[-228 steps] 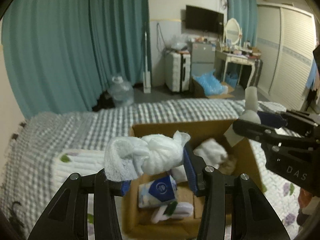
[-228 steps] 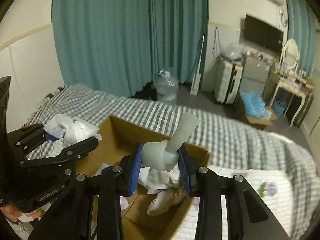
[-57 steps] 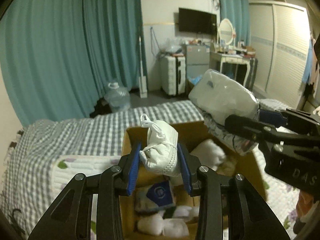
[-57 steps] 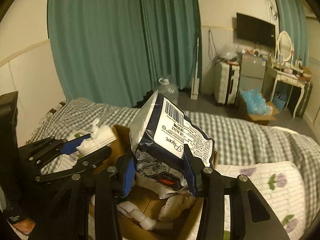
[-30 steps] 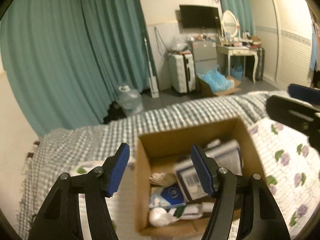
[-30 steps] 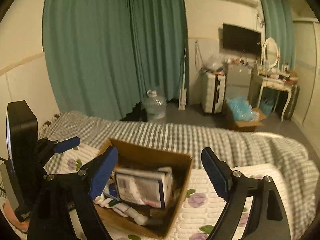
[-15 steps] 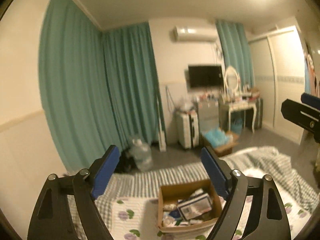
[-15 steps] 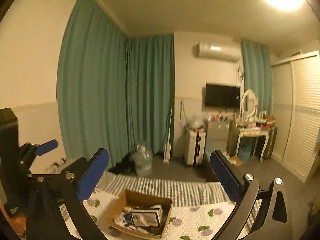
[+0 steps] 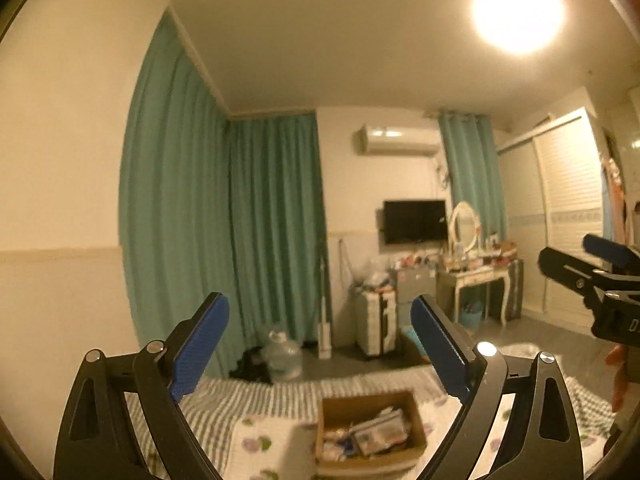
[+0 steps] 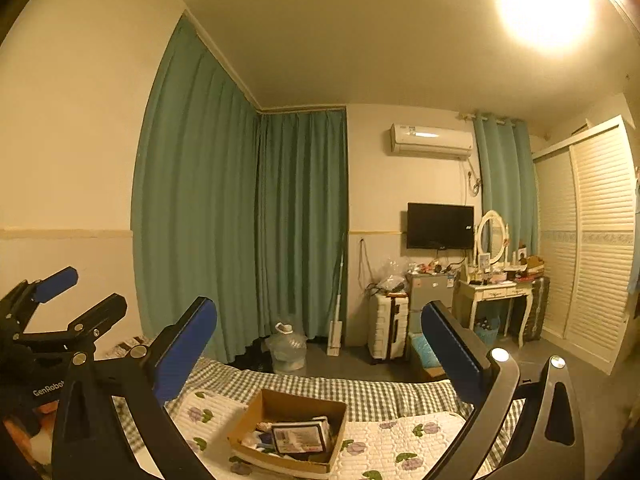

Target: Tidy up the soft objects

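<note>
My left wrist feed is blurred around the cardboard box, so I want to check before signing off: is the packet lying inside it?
Observer: Yes. In the right wrist view the packet lies flat, on top of the other items inside the cardboard box.
Operator: Are my left tongs carrying anything? I only see them from behind.
Observer: No. Seen from the side, the left tongs are open with nothing between the pads.
Operator: And the right tongs?
Observer: The right tongs are wide open and empty too, with the box showing far below between them.
</note>
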### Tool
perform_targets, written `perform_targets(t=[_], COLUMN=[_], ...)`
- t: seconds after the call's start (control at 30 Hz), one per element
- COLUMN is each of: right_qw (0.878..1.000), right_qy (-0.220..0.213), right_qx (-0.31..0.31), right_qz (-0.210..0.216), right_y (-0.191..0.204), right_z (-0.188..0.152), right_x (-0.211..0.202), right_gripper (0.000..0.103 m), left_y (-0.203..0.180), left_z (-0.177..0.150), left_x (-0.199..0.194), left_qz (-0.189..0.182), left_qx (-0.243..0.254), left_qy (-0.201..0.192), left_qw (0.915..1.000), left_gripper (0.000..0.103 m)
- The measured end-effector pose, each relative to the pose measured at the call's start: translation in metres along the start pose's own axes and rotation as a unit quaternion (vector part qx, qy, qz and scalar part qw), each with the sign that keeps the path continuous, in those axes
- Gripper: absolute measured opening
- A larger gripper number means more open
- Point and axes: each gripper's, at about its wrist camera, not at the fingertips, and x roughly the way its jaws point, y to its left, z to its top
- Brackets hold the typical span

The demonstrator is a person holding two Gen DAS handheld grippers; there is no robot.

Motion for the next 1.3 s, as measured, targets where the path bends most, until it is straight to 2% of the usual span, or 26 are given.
perform_targets(t=[0.17,0.27,0.37,0.43,0.57,0.63,0.83,1.07,1.3], right_qw=[1.0,1.0,0.999,0.997,0.991,0.987,0.984,0.984,0.985], right_qy=[-0.01,0.003,0.037,0.069,0.135,0.159,0.179,0.179,0.174], right_qx=[0.007,0.013,0.012,0.015,0.017,0.013,0.007,0.012,0.017], right_qz=[0.005,0.001,0.003,0.006,0.003,0.001,0.0,-0.007,-0.014], right_y=[0.008,0.009,0.009,0.009,0.006,0.005,0.004,0.007,0.006], right_z=[-0.057,-0.099,-0.144,-0.179,-0.225,-0.241,-0.259,-0.254,-0.251], right_x=[0.002,0.019,0.047,0.068,0.101,0.11,0.117,0.11,0.105], right_gripper=[0.103,0.103,0.103,0.103,0.103,0.103,0.103,0.103,0.103], left_y=[0.002,0.006,0.005,0.007,0.007,0.004,-0.002,-0.004,-0.003], left_z=[-0.039,-0.068,-0.109,-0.137,-0.17,-0.181,-0.192,-0.204,-0.205], left_x=[0.0,0.012,0.029,0.046,0.067,0.072,0.072,0.07,0.066], left_qz=[-0.009,0.005,0.012,0.015,0.005,0.012,0.01,-0.006,-0.011], left_qx=[-0.013,-0.019,-0.013,-0.014,-0.024,-0.017,-0.015,-0.024,-0.028], left_qy=[0.009,0.024,0.034,0.066,0.1,0.115,0.138,0.154,0.153], left_qw=[0.9998,0.9995,0.9993,0.9976,0.9947,0.9931,0.9903,0.9878,0.9877], left_gripper=[0.094,0.094,0.094,0.094,0.094,0.094,0.094,0.094,0.094])
